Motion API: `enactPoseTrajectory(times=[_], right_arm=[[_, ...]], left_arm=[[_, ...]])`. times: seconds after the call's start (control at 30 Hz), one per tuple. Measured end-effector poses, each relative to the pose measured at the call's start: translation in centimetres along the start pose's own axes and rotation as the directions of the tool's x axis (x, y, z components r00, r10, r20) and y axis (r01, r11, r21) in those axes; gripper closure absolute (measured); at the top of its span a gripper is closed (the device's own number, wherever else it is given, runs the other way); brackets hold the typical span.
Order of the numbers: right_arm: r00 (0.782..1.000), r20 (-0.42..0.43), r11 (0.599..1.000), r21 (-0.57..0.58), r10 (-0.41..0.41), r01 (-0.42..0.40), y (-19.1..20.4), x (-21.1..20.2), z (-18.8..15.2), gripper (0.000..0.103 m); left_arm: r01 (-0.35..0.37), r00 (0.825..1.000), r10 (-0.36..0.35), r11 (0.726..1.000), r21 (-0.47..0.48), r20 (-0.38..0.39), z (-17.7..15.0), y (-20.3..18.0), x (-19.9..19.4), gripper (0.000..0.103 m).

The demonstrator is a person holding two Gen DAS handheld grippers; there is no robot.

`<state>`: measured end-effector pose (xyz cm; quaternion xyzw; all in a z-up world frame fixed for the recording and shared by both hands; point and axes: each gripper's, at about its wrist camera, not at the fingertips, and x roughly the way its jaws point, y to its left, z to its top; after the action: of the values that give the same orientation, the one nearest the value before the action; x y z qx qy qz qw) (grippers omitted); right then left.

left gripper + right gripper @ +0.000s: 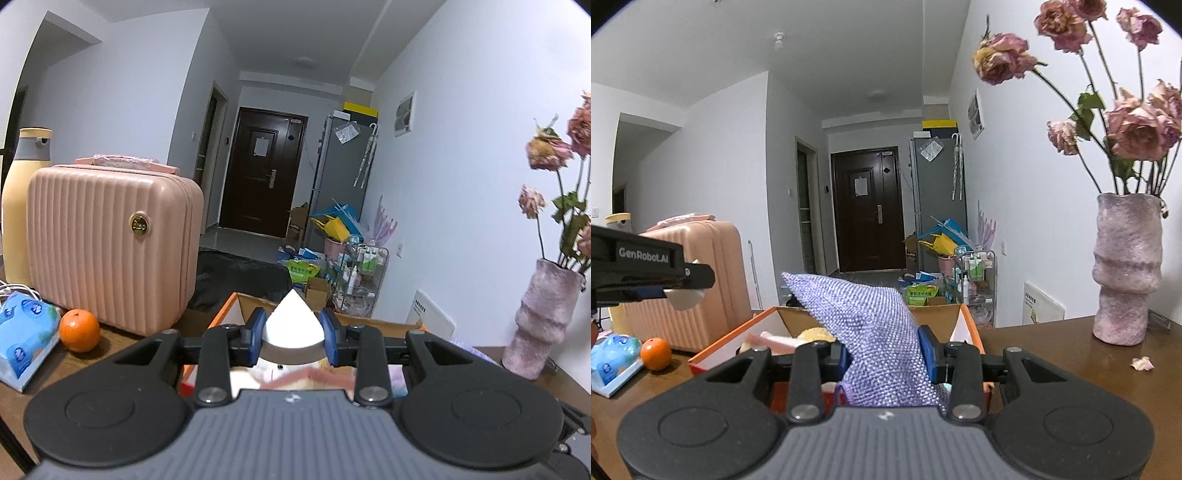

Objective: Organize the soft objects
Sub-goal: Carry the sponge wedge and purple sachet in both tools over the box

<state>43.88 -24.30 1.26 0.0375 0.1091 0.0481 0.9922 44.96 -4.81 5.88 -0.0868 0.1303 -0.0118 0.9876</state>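
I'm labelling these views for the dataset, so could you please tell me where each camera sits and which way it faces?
Left wrist: on the left gripper, looking along its fingers over the orange box toward the dark door; its jaws clamp a white sponge.
Right wrist: on the right gripper, facing the same way; its jaws clamp a purple cloth, and the left gripper enters at left.
Shared: pink suitcase, orange, vase.

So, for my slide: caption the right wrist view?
Right gripper shut on lilac textured cloth above orange-rimmed cardboard box.
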Motion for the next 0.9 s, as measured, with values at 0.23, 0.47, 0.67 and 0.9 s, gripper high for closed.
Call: enactPoseTrajectory(times=[0.23, 0.47, 0.67, 0.9], right_arm=[[1.000, -0.016, 1.000, -0.024, -0.012, 0.011, 0.6, 3.6, 0.7, 0.068], [0.999, -0.039, 0.998, -0.053, -0.024, 0.022, 0.8, 6.8, 1.2, 0.068], [0.996, -0.086, 0.998, -0.058, -0.040, 0.035, 0.8, 9.6, 1.4, 0.068], [0.989, -0.139, 0.996, -0.072, -0.056, 0.046, 1.1, 12.2, 1.4, 0.068]], left_arm=[[-0.013, 1.000, 0.013, 1.000, -0.023, -0.006, 0.9, 0.3, 3.8, 0.070], [-0.037, 0.999, 0.037, 0.999, -0.015, -0.020, 1.3, 0.1, 7.4, 0.070], [-0.067, 0.997, 0.067, 0.998, 0.015, -0.035, 1.1, -0.4, 10.0, 0.070], [-0.079, 0.995, 0.082, 0.995, 0.055, -0.058, 1.2, -1.3, 12.6, 0.070]])
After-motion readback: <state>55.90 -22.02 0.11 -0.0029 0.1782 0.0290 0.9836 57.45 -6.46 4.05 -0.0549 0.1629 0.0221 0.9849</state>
